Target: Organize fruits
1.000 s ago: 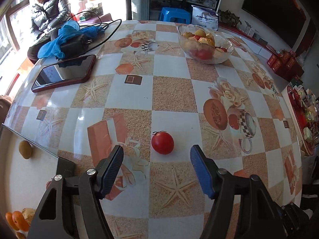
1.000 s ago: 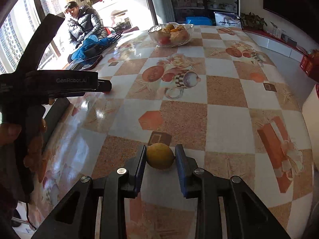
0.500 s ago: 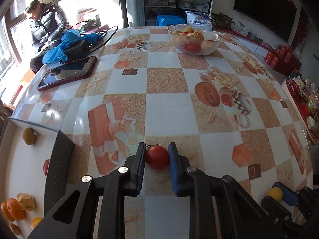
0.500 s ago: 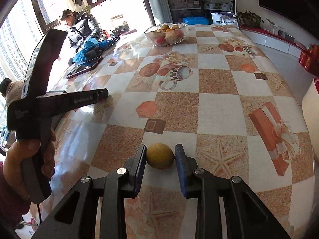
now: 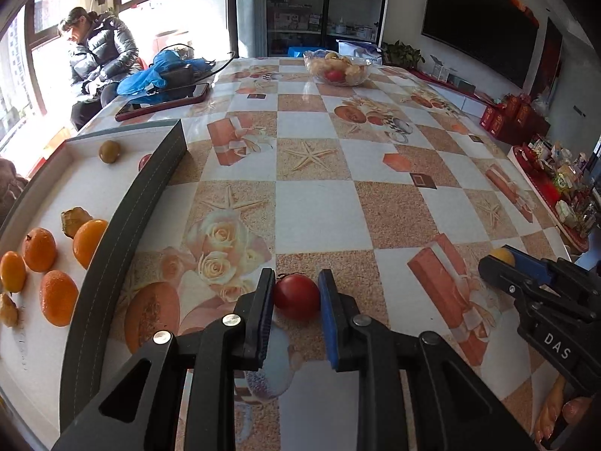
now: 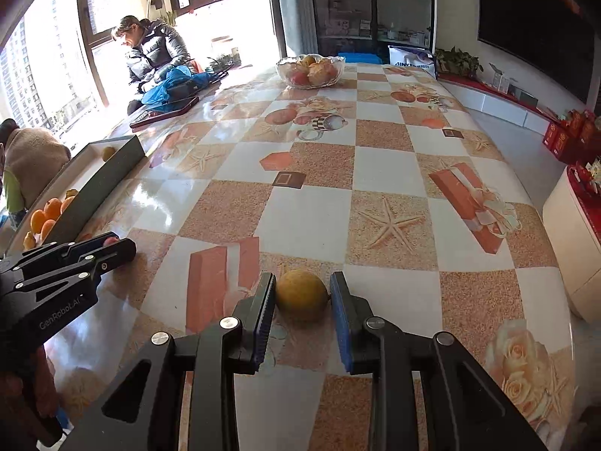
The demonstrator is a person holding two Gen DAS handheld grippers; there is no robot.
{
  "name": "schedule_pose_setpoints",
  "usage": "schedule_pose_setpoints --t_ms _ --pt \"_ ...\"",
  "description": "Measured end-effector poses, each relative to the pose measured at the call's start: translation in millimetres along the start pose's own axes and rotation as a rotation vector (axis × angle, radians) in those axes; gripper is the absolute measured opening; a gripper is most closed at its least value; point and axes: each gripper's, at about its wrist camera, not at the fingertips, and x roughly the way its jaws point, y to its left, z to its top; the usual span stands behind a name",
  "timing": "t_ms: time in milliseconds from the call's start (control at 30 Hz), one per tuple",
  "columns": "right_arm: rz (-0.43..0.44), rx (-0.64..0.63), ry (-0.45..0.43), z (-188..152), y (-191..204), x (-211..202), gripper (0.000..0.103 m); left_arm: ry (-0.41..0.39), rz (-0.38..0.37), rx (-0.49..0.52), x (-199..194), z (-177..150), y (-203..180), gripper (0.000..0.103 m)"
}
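Red tomato (image 5: pixel 296 297) sat pinched between the pads of the left gripper (image 5: pixel 296 302), just above the tablecloth; the right gripper (image 6: pixel 302 298) was likewise clamped on a yellow fruit (image 6: pixel 301 294). The box (image 5: pixel 124 218) with oranges (image 5: pixel 58 297) lay to the left of both, its long wall running away from the camera; the left gripper was nearer it

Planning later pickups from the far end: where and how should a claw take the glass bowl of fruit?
Probably by the rim of the glass bowl, from above on the near side, one finger inside and one outside. Its body is wide, rounded and piled with fruit, so the claw could hardly span it; the thin scalloped edge is the only narrow part showing.
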Motion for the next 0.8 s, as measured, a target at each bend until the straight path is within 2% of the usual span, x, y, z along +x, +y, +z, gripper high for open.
schedule_pose_setpoints --t_ms 200,800 --pt "0.022 0.027 -0.012 -0.1 -6.1 0.4 0.031 -0.022 0.018 0.015 0.2 -2.3 -3.2 0.026" --pt "0.014 0.021 -0.015 -1.6 -3.0 -0.1 0.031 -0.033 0.019 0.012 -1.1 -4.8 -4.5 0.026"
